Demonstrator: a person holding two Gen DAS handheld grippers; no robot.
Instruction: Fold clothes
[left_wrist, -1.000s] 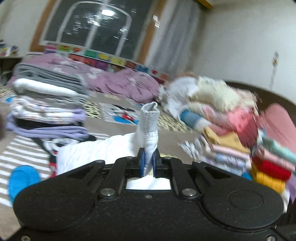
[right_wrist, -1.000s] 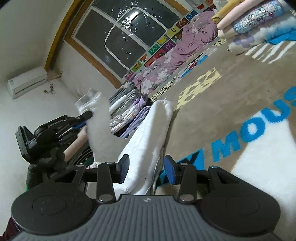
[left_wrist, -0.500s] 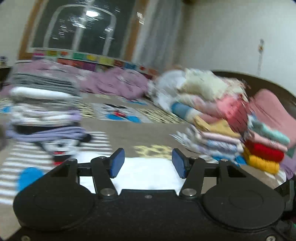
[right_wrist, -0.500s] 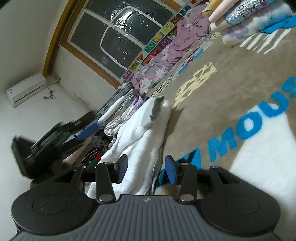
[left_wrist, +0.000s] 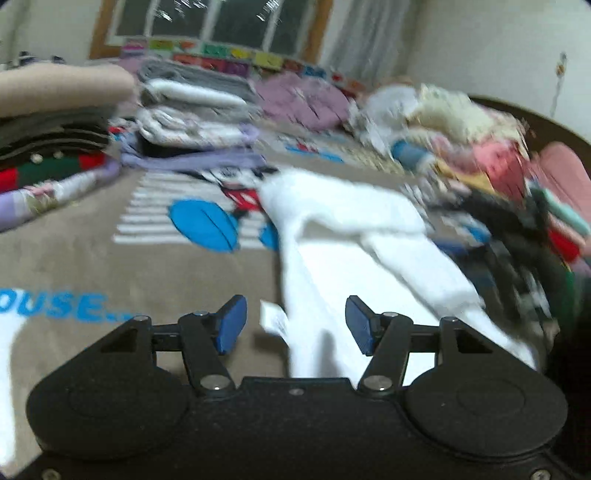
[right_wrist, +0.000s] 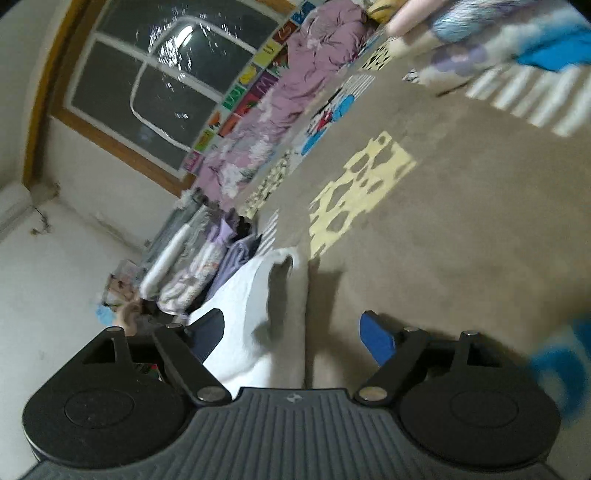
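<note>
I have the white garment (left_wrist: 354, 236) lying on the brown cartoon-print carpet (left_wrist: 122, 266), partly folded, with one flap doubled over near its far end. My left gripper (left_wrist: 291, 325) is spread wide and empty, low over the garment's near edge. My right gripper (right_wrist: 291, 332) is also spread wide and empty, with the same cloth (right_wrist: 251, 317) between its fingers. I judge the fold half done: the cloth wants another fold before joining a pile. Stacks of folded clothes (left_wrist: 192, 118) stand at the carpet's left, and an unsorted heap (left_wrist: 480, 155) is on the right. Behind are a dark window (right_wrist: 162, 92) and white walls. Both views are blurred.
</note>
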